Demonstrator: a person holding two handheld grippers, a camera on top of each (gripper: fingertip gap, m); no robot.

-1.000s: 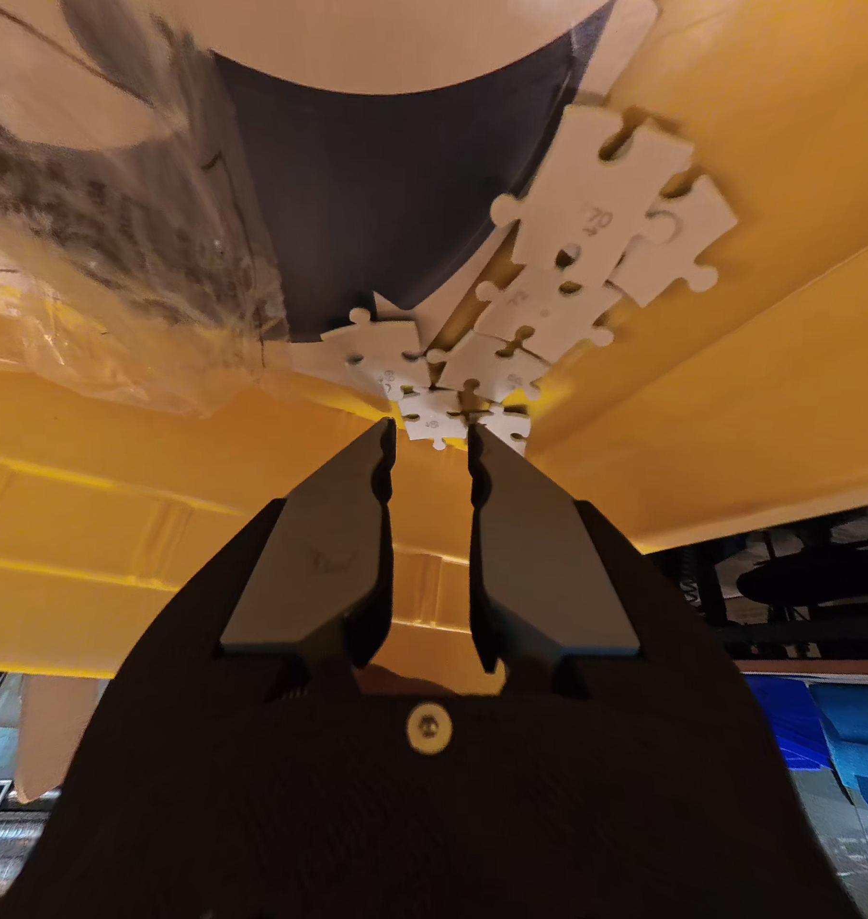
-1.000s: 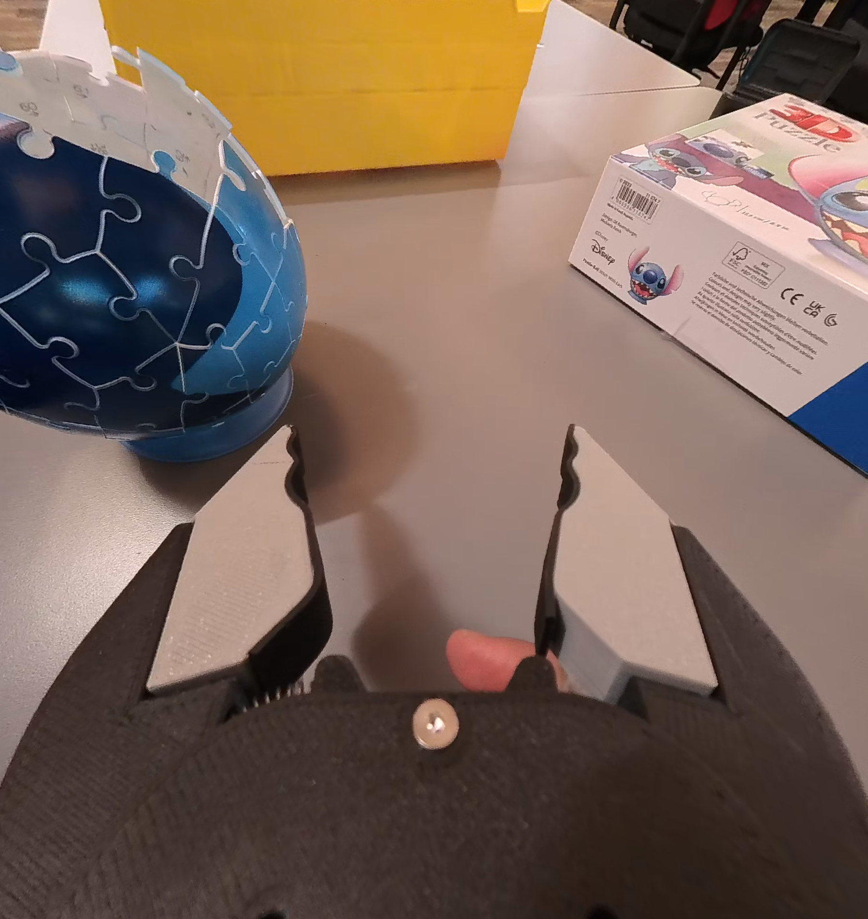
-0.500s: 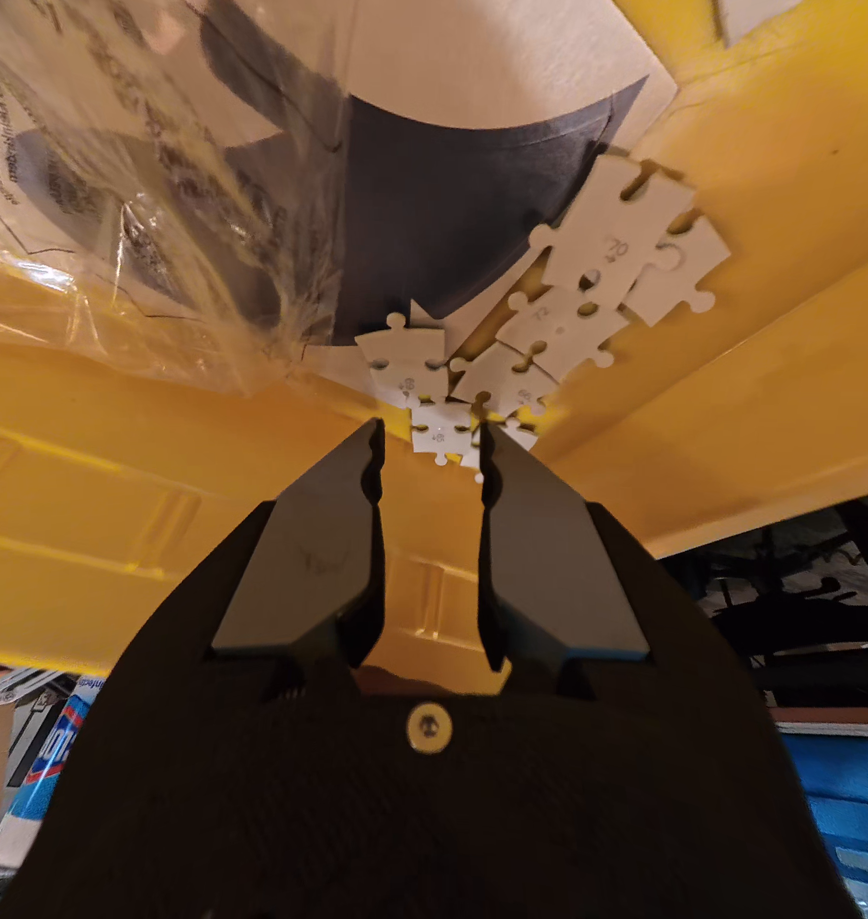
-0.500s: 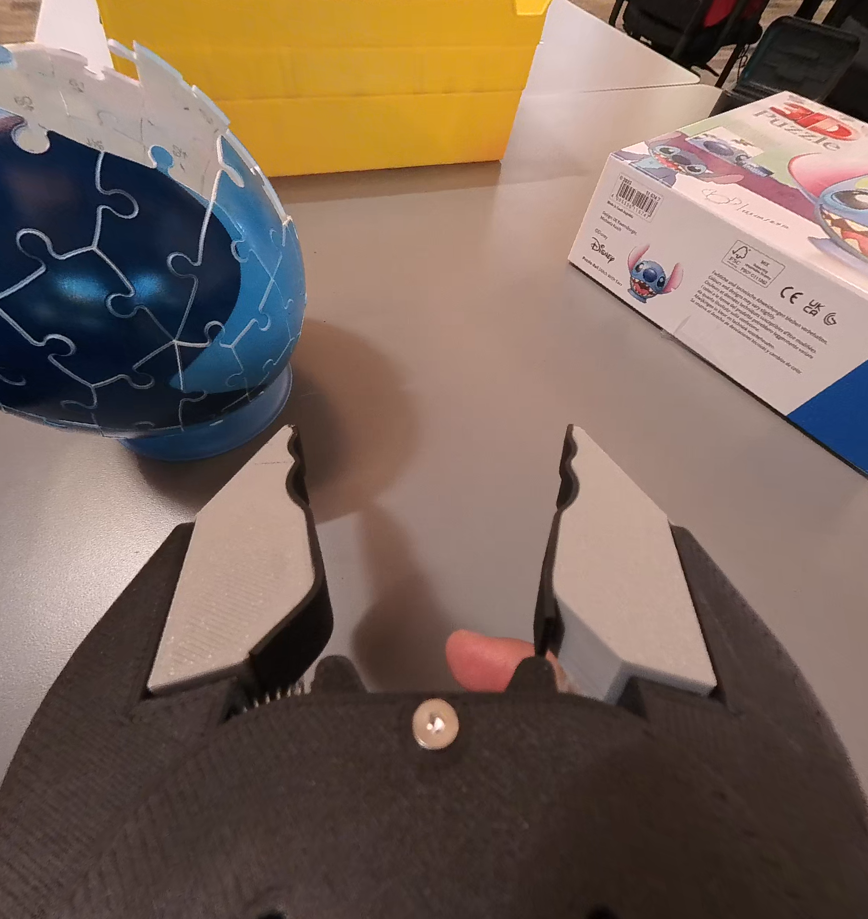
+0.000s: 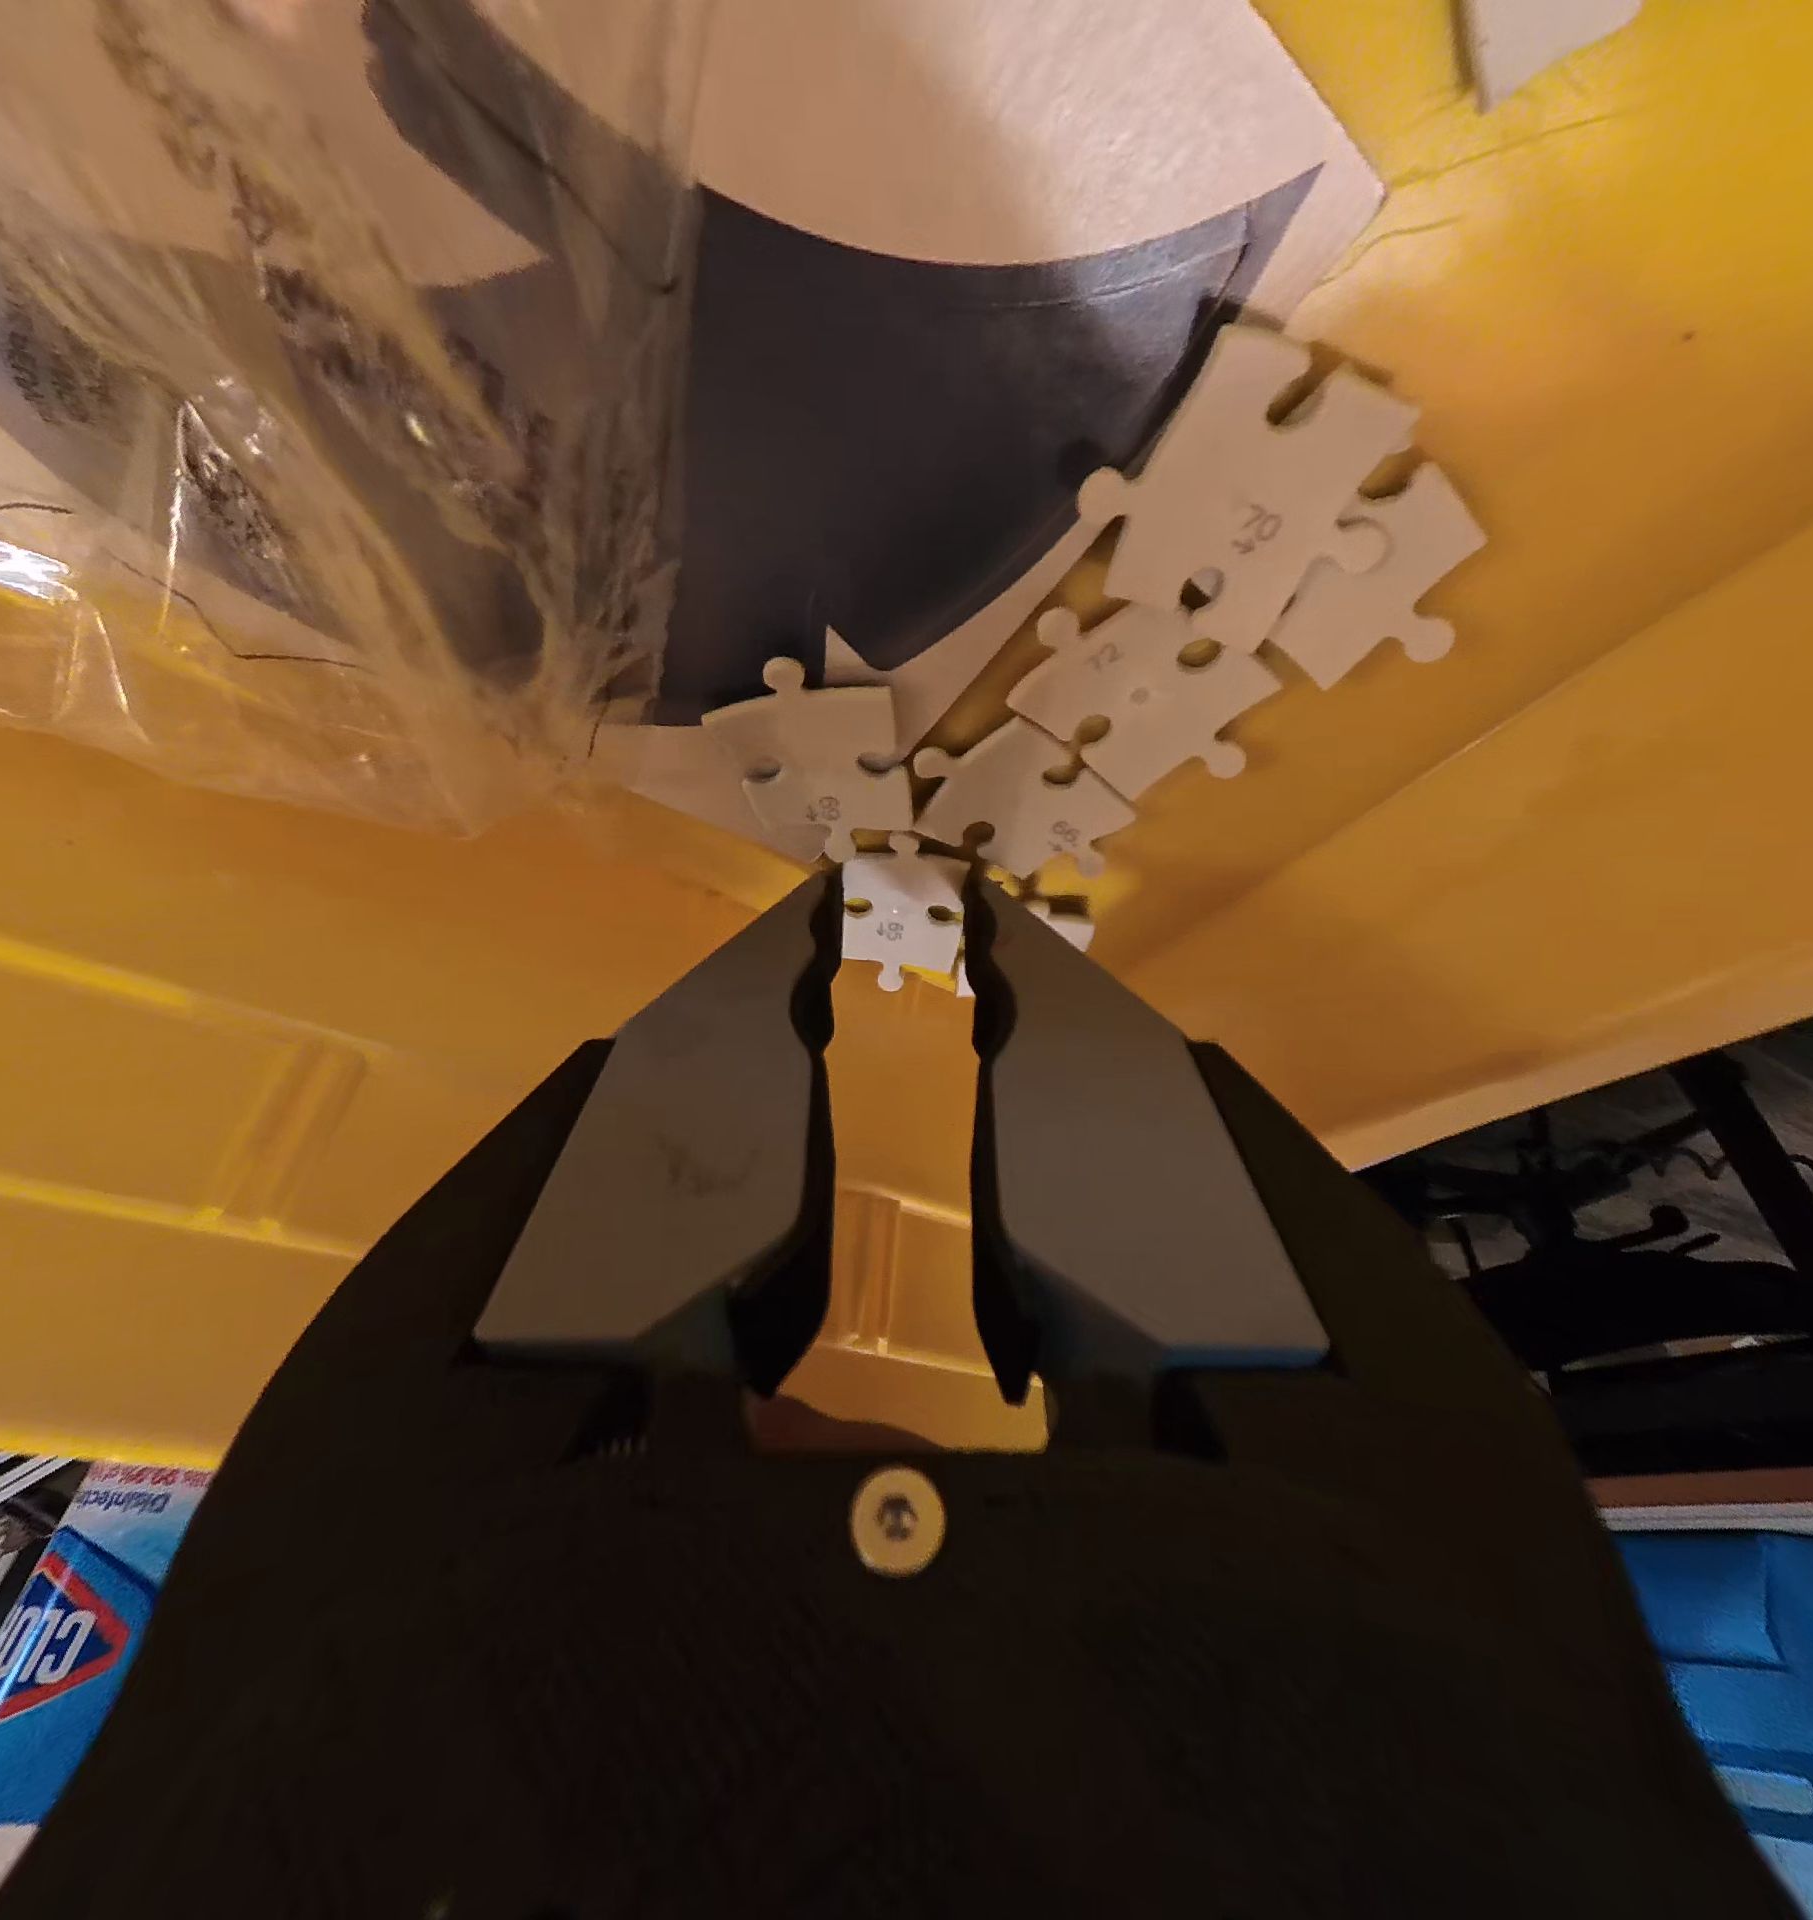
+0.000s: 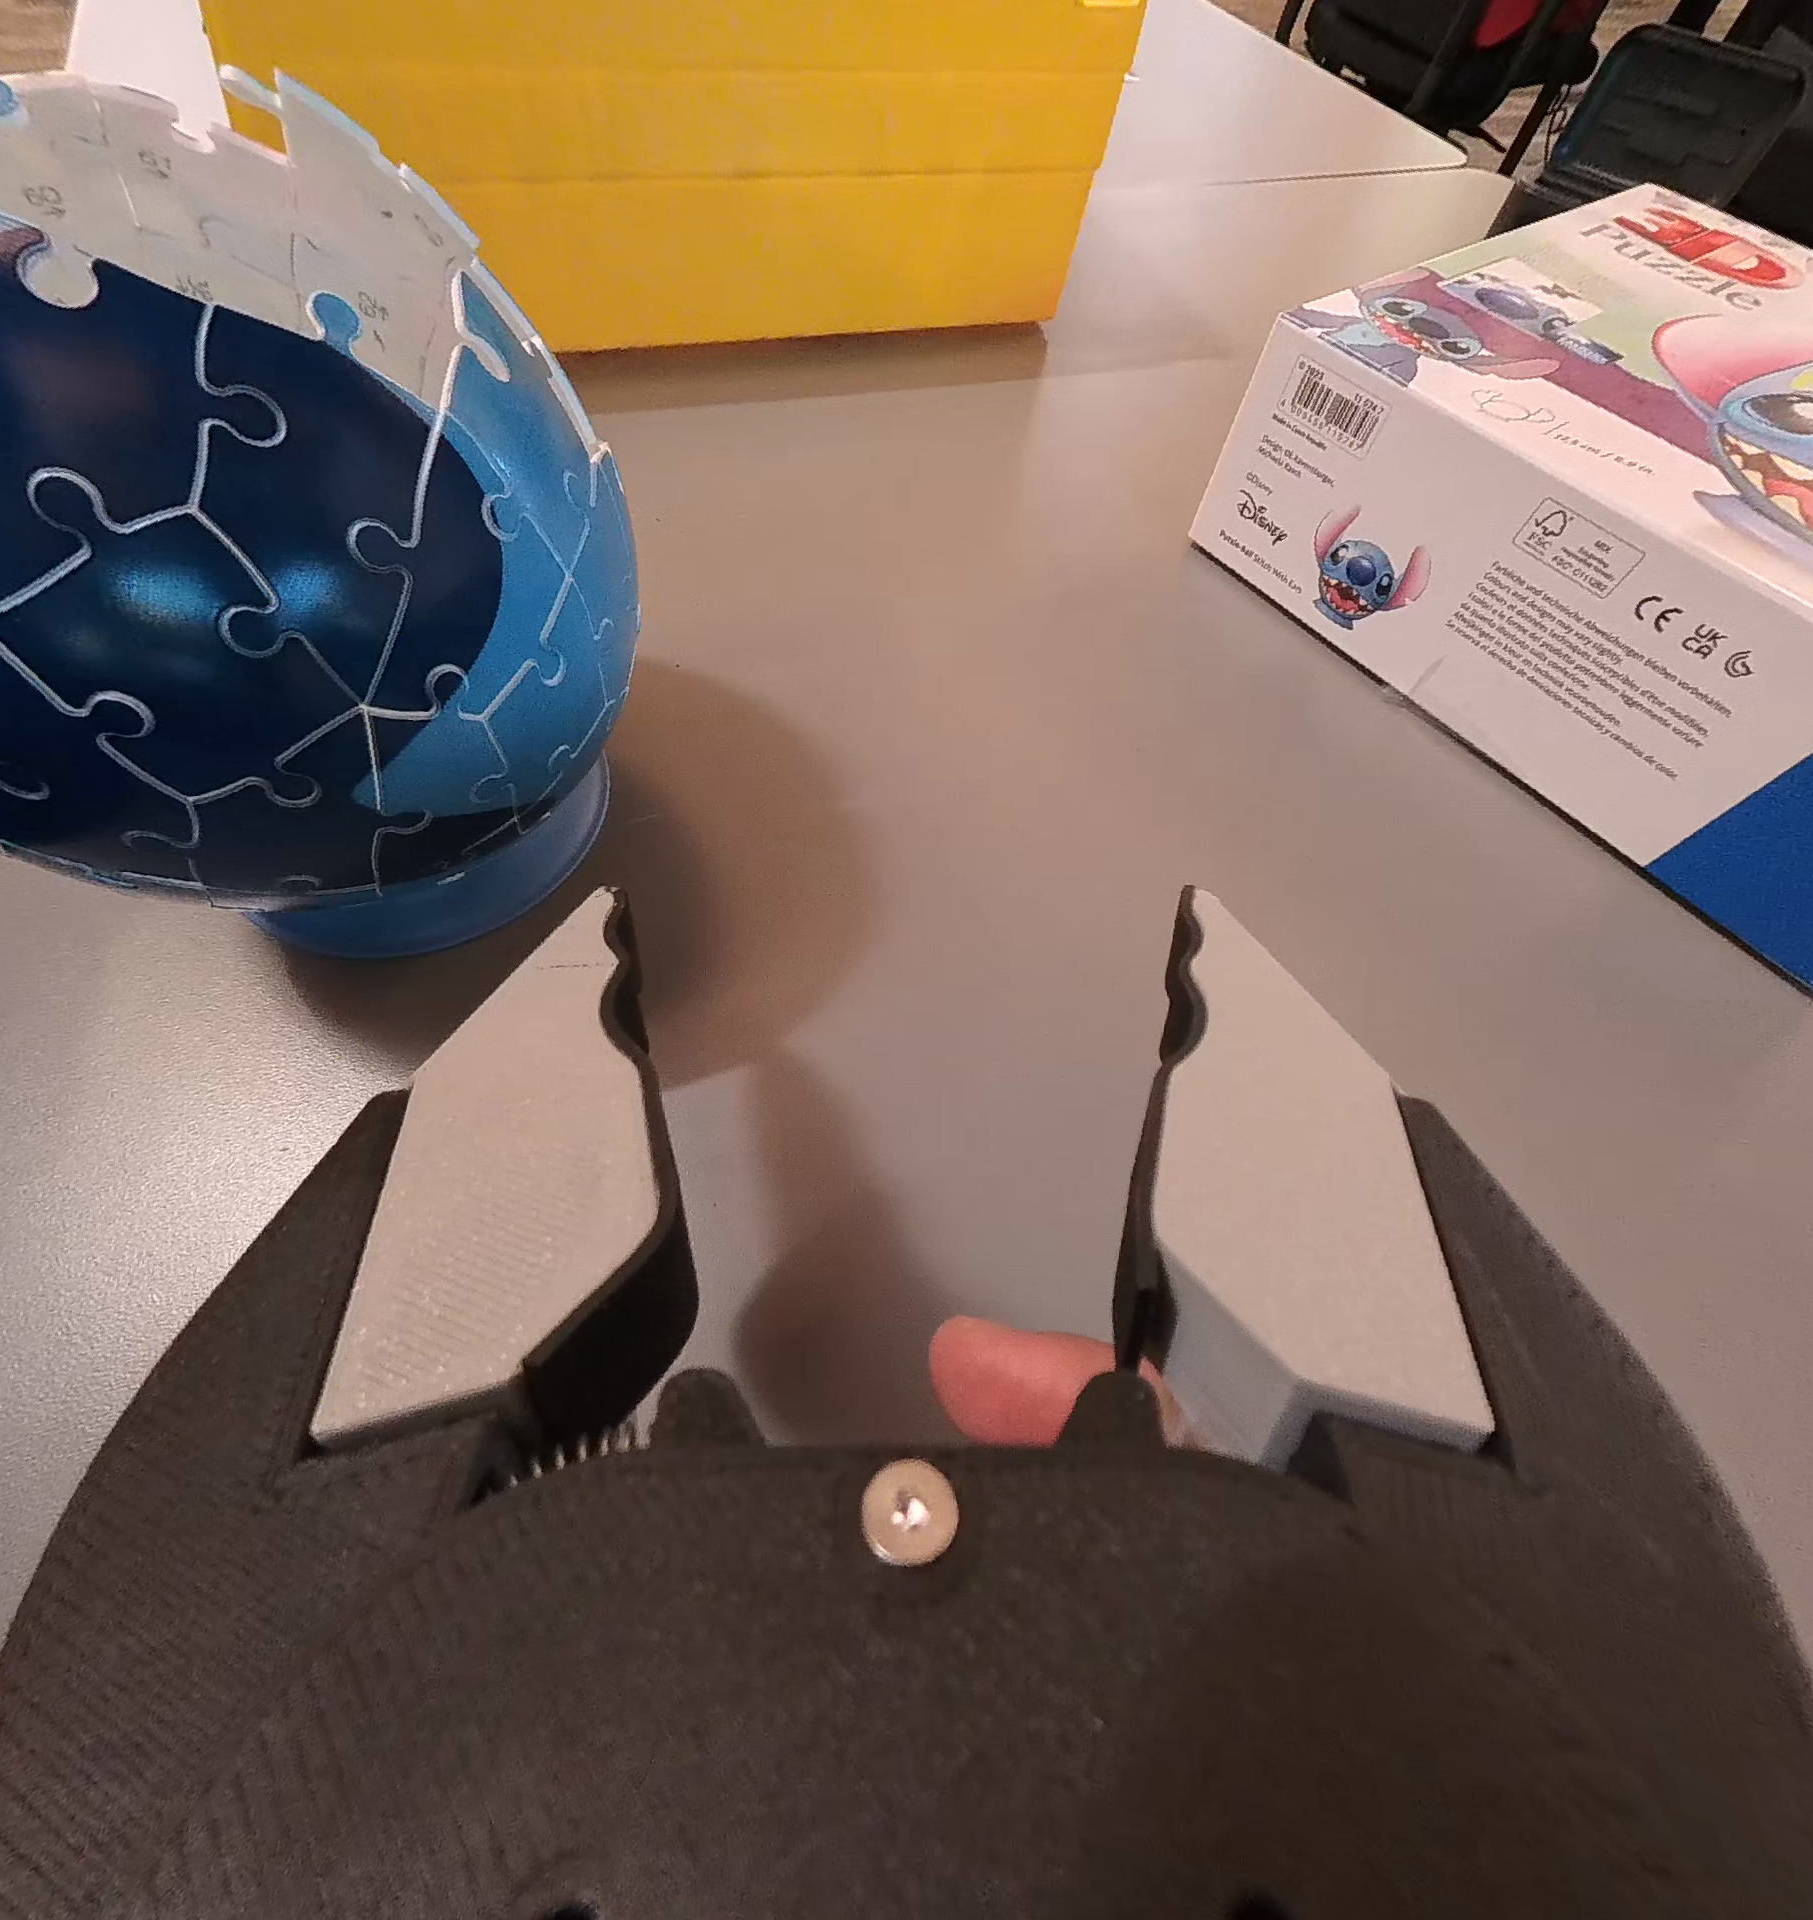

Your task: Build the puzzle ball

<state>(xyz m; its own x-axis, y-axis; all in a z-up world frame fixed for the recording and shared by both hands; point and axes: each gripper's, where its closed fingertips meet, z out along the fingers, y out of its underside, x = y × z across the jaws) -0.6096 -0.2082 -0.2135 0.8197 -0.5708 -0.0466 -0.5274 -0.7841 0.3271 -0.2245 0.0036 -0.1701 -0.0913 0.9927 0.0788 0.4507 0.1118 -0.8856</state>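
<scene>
Puzzle ball (image 6: 258, 582), half built, sits tilted on its blue stand (image 6: 445, 904) on the grey table (image 6: 933, 675), left of the right gripper (image 6: 897, 961), whose jaws gape wide and empty. Left gripper (image 5: 902, 925) reaches into the yellow bin (image 5: 1504, 831), jaws narrowed around a white puzzle piece (image 5: 897, 920); whether they are actually pinching it is unclear. Puzzle box (image 6: 1567, 520) lies at right.

office or meeting room, grey tables (image 6: 933, 644), dark chairs (image 6: 1401, 42), yellow bin (image 6: 673, 208)

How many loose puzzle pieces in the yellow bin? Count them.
7 pieces: one between the left claw's tips, one half-hidden beside it, two above, three upper right. Others may be hidden.
</scene>
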